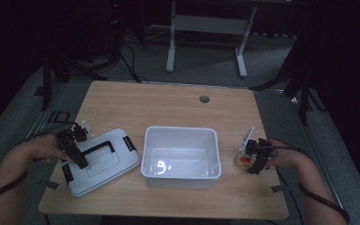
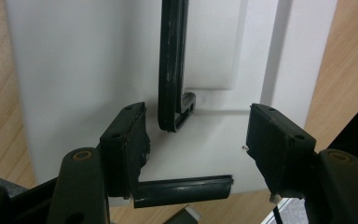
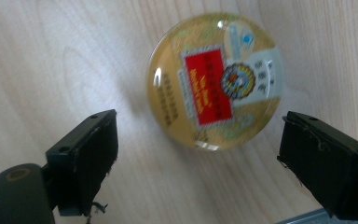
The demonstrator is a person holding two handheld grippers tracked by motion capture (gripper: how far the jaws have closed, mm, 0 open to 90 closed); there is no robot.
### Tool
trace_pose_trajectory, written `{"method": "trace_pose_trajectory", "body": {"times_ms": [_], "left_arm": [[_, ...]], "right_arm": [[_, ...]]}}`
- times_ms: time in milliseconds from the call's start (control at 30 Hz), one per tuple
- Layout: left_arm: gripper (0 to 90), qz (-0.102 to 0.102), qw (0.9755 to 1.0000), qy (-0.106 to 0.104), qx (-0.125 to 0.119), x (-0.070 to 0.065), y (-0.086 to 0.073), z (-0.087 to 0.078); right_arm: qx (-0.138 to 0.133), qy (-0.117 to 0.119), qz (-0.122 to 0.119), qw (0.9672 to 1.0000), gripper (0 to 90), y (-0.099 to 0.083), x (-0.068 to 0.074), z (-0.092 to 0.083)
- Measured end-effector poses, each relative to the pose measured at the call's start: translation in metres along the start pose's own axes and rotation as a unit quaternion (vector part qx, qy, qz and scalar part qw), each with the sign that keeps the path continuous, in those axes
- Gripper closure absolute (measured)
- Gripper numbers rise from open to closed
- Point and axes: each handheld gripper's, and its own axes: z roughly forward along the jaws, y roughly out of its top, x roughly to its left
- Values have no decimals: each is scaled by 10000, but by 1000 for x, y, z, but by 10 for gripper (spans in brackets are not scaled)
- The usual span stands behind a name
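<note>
A white lid (image 1: 112, 166) with a black handle (image 1: 96, 147) lies flat at the table's left. My left gripper (image 1: 80, 163) hovers over it, pointing down. In the left gripper view the left gripper (image 2: 196, 140) is open above the lid (image 2: 74, 70), the end of the handle (image 2: 171, 65) lies between the jaws untouched, and a black latch (image 2: 182, 190) sits at the lid's near edge. At the right, my right gripper (image 1: 255, 166) hangs over a round yellow container (image 1: 243, 161) with a red label. The right gripper (image 3: 198, 154) stands open, its jaws either side of that container (image 3: 214, 79) and apart from it.
A white open bin (image 1: 180, 130) stands in the middle of the wooden table (image 1: 168, 103), between the lid and the round container. A cable hole (image 1: 204, 99) sits near the far edge. Beyond the table are a desk frame and cables on the floor.
</note>
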Motion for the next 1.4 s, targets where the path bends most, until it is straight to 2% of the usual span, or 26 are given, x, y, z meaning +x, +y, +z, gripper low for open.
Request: {"method": "trace_pose_trajectory", "body": {"times_ms": [233,400,467,500,633,700,767,833,1067,1333,1400], "left_arm": [[379,-30,10000,-9,5,1,-1,1],[380,98,9999,-1,-63,-1,2,-3],[379,100,9999,21,-64,-1,2,-3],[379,92,9999,4,-65,-1,2,-3],[379,85,10000,20,-19,-1,2,-3],[379,61,10000,22,-31,-2,1,-3],[379,64,10000,51,-17,-2,0,-3],[379,72,10000,45,-7,-2,0,-3],[380,84,9999,80,-31,-4,2,-8],[380,110,9999,93,-4,-4,1,-8],[379,117,9999,104,10,-5,1,-8]], "right_arm": [[106,37,-83,9999,112,11,-3,8],[188,-1,-227,9996,113,19,-6,17],[181,-79,-394,9990,113,21,-5,19],[195,-59,-368,9991,113,22,-5,20],[293,32,-524,9982,148,25,-6,22],[334,-84,-708,9969,193,26,-4,22],[360,-132,-824,9959,197,28,-2,20],[361,-143,-860,9955,198,28,-1,19],[373,-294,-1263,9909,201,34,16,-8],[428,-235,-1444,9883,202,42,40,-45],[470,-298,-1574,9860,202,44,48,-56]]}}
